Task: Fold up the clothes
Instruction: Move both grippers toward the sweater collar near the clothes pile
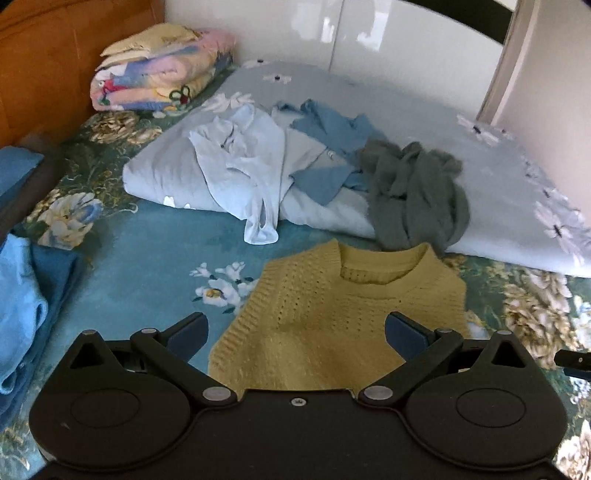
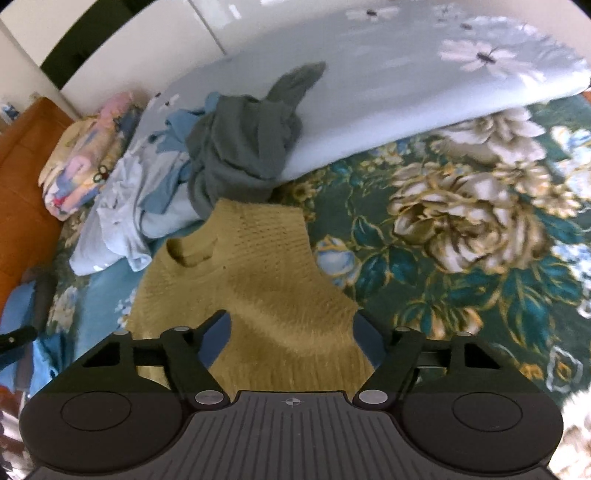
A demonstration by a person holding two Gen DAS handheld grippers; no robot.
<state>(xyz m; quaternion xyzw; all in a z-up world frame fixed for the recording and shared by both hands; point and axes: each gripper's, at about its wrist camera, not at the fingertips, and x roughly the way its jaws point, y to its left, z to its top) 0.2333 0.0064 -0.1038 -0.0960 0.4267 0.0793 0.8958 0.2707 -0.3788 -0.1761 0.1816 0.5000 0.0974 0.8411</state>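
A yellow knitted vest (image 1: pixel 332 314) lies on the floral bedspread, neck hole away from me; it also shows in the right wrist view (image 2: pixel 258 295). My left gripper (image 1: pixel 295 332) is open, its fingers spread over the vest's lower left part, holding nothing. My right gripper (image 2: pixel 291 332) is open, its fingers spread over the vest's lower right part, holding nothing. Behind the vest lie unfolded clothes: a grey garment (image 1: pixel 413 195) (image 2: pixel 240 147), a blue garment (image 1: pixel 328 147) and a pale blue garment (image 1: pixel 240 166).
The clothes rest on a pale blue folded duvet (image 1: pixel 443 122) on the bed. A folded multicoloured blanket (image 1: pixel 159 70) sits by the orange headboard (image 1: pixel 44 66). Blue cloth (image 1: pixel 18 302) lies at the left. White cupboard doors (image 1: pixel 369 33) stand behind.
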